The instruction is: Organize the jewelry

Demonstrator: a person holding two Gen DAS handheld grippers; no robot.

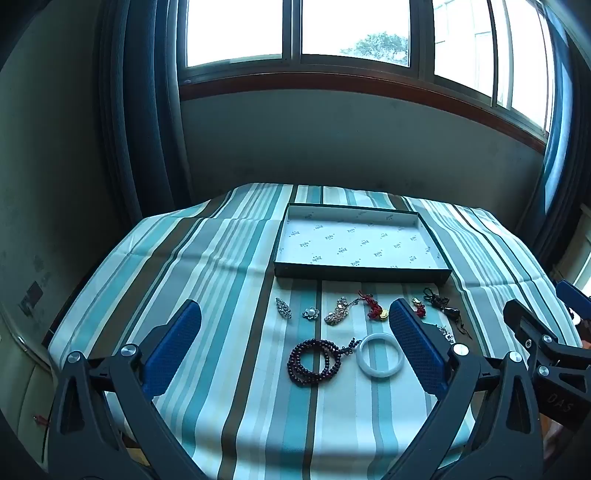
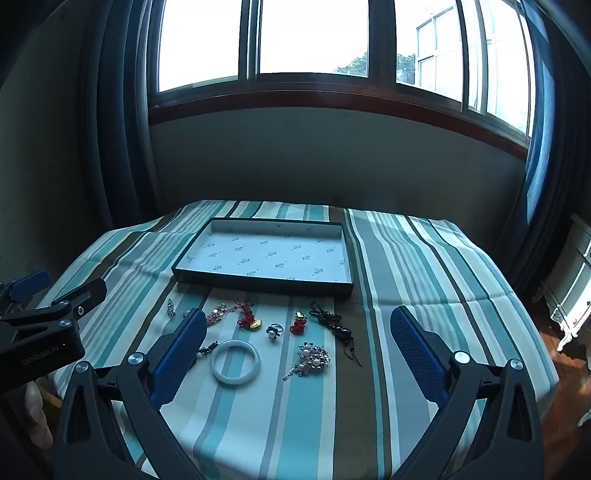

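1. Jewelry is being shown laid out in loose rows on a bench covered by a striped cloth (image 1: 229, 369), just in front of a shallow box (image 1: 360, 275), which is dark outside and lined with pale printed paper.
2. In the left wrist view, the row nearest the box is being made up, from left to right, of a leaf-shaped silver brooch (image 1: 283, 307), a small flower brooch (image 1: 310, 313), a long silver hairpiece (image 1: 338, 312), a red knotted charm (image 1: 373, 308) with a gold piece, and a black corded charm (image 1: 441, 304).
3. Nearer the camera, a dark red bead bracelet (image 1: 314, 362) is being seen coiled in several loops, with a white bangle (image 1: 380, 354) lying flat just beside it on the right.
4. In the right wrist view, a pearl ring (image 2: 274, 330), a second red charm (image 2: 298, 322) and a cluster brooch (image 2: 312, 359) of pearls and silver are also being shown, to the right of the bangle (image 2: 235, 362).
5. The left tongs (image 1: 295, 354) are being held spread wide above the bench, tilted downward, with nothing pinched; the bead bracelet and bangle are being framed between the blue pads.
6. The right tongs (image 2: 299, 354) are likewise being held spread wide and pinching nothing, hovering over the bangle and cluster brooch.
7. Each pair of tongs is being glimpsed at the edge of the other's view.
8. A wide window (image 1: 299, 33) with dark curtains is being seen behind the bench.
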